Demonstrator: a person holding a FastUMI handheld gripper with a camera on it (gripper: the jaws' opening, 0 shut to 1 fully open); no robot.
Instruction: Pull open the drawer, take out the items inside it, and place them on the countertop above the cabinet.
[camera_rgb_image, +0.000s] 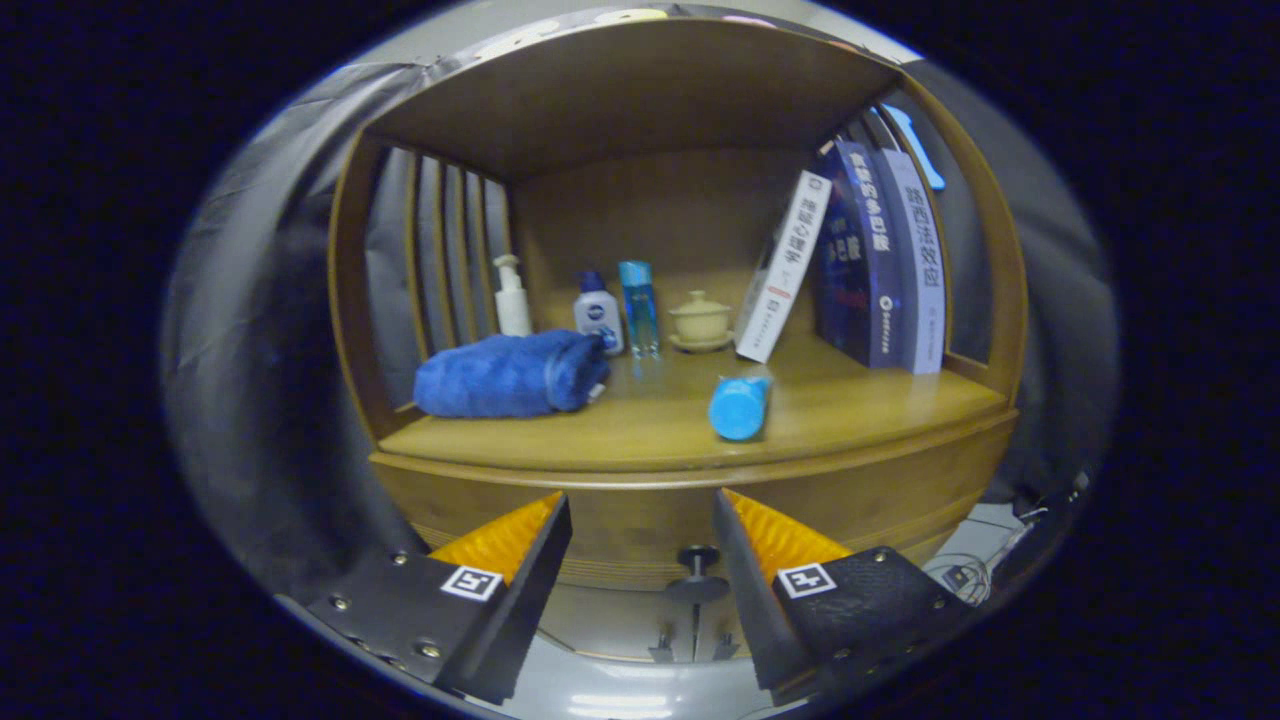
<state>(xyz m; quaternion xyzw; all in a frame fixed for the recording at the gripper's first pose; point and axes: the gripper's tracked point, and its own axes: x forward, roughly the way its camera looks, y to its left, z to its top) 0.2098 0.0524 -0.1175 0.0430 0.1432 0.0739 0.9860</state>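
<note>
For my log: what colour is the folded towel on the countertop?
Blue; the towel shows best in the gripper view.

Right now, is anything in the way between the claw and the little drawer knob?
Nothing visible is in the way. The claw is open, and the drawer knob sits just ahead, in the gap between its fingers. The blue towel and the lying blue bottle are higher up, on the countertop.

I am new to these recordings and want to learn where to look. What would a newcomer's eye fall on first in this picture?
Probably the rolled blue towel on the wooden countertop, and the light blue bottle lying on its side near the front edge. Books lean at the right, and small bottles and a lidded cup stand at the back. Below, the open gripper frames the dark drawer knob, touching nothing.
</note>
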